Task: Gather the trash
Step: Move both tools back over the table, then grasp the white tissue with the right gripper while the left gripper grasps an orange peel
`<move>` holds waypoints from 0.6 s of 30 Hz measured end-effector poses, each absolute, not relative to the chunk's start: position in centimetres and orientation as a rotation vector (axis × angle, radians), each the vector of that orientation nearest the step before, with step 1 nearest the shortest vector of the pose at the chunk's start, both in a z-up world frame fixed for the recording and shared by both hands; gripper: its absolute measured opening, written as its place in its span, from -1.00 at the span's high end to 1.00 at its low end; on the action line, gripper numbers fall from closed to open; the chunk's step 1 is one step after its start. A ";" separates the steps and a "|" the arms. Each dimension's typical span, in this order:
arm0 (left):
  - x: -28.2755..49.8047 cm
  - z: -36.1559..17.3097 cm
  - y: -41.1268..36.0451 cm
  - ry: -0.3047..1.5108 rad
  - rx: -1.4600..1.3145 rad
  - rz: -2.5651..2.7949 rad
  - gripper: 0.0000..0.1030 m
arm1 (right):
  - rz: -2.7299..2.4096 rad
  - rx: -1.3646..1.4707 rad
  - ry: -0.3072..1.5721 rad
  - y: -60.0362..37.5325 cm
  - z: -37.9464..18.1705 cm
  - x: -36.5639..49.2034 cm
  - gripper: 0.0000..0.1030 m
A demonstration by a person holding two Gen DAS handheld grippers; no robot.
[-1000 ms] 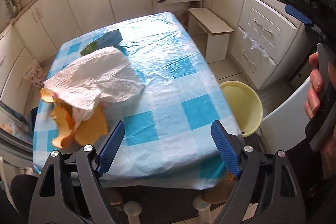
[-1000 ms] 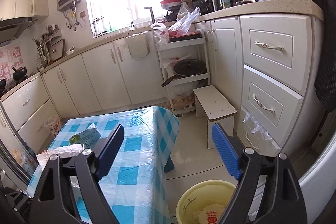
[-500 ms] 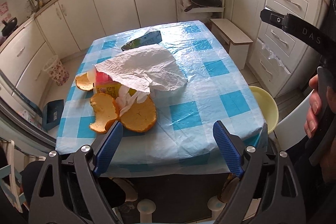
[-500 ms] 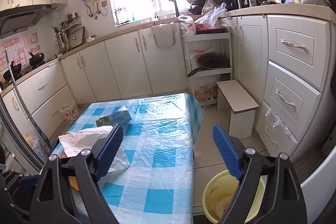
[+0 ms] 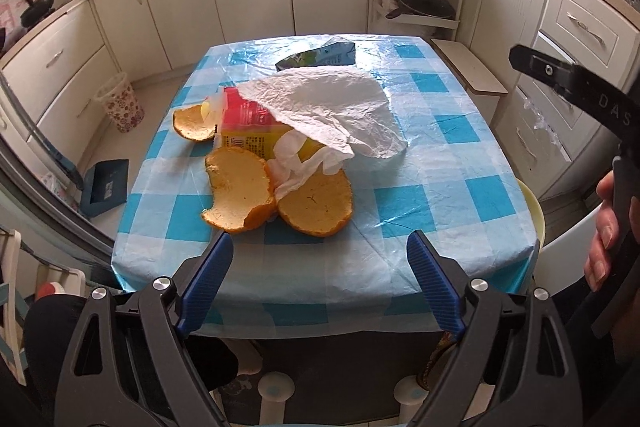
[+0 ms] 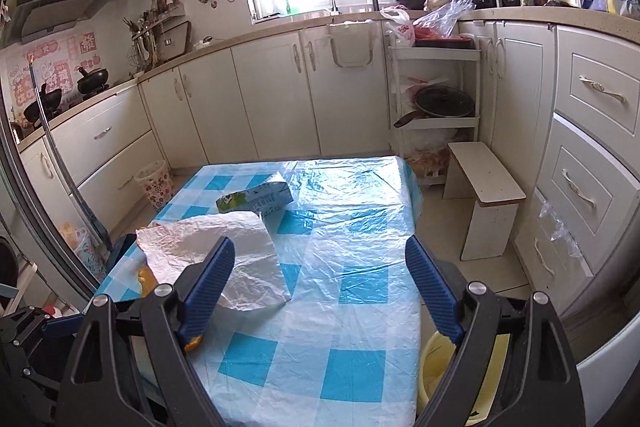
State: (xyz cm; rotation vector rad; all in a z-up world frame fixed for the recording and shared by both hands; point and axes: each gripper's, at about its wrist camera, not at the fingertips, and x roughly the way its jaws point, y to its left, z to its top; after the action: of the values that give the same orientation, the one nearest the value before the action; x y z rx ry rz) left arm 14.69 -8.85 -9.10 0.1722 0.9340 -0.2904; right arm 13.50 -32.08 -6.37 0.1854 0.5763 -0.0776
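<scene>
The kitchen table [image 5: 460, 163] holds the trash: 3 orange peels [image 5: 240, 193] and a white paper [image 5: 332, 107] over a carton. Both grippers [image 5: 320, 259] [image 6: 320, 265] stand open, empty. Peels look light, stiff; pinch an edge.

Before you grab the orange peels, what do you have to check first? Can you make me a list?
1. Left gripper open and empty: ok.
2. Right gripper open and empty: ok.
3. Orange peels in plain sight near the table's front edge: ok.
4. Nothing lying on the peels: not ok, a white tissue trails over them from under the white bag.
5. Yellow bin ready beside the table: ok, its rim shows at the table's corner.
6. Room left in the bin: cannot tell, mostly hidden.
</scene>
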 end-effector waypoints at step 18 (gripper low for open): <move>23.2 -14.2 3.6 1.157 -0.280 -0.089 -0.65 | 0.189 0.205 0.964 -24.4 -14.5 17.4 -0.62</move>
State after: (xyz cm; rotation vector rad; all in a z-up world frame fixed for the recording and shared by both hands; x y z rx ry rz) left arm 23.24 3.56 -14.21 -0.2800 1.1569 -0.0888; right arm 17.41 -24.37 -14.46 0.2047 0.9643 0.1885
